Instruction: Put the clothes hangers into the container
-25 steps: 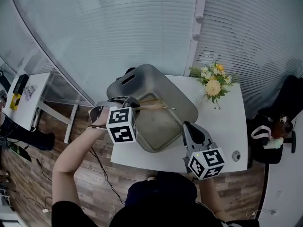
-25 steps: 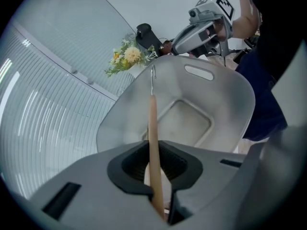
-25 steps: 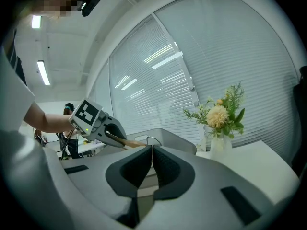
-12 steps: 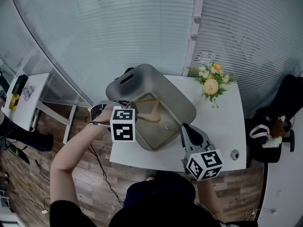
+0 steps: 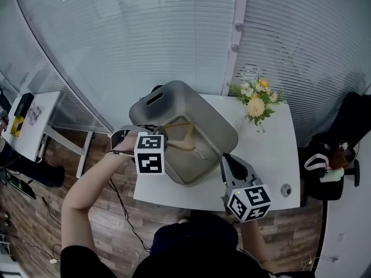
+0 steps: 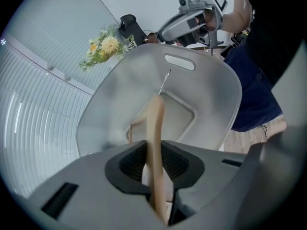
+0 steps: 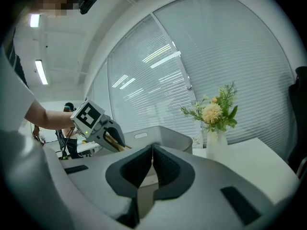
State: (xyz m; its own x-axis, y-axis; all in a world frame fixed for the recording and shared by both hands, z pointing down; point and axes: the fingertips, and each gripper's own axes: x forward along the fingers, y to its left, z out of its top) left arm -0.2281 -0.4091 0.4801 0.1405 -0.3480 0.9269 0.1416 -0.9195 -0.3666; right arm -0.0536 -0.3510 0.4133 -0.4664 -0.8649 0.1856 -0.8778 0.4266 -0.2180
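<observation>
A light wooden clothes hanger (image 5: pixel 184 143) with a metal hook slants down into the grey plastic container (image 5: pixel 174 92) on the white table (image 5: pixel 272 149). My left gripper (image 5: pixel 164 138) at the container's left rim is shut on one end of it. In the left gripper view the hanger (image 6: pixel 154 128) runs out from between the pads (image 6: pixel 144 163) over the container's inside (image 6: pixel 211 104). My right gripper (image 5: pixel 229 161) hovers at the container's near right corner, jaws shut with nothing in them. In the right gripper view its shut jaws (image 7: pixel 152 153) face the container (image 7: pixel 165 134) and the left gripper (image 7: pixel 104 130).
A vase of yellow and white flowers (image 5: pixel 255 101) stands at the table's far right. A small round object (image 5: pixel 285 190) lies near the front right corner. A dark chair with a bag (image 5: pixel 333 167) is at the right, a small side table (image 5: pixel 29 117) at the left.
The hanger was level across the container a second ago; its free end has swung down inside. Both grippers shifted slightly left.
</observation>
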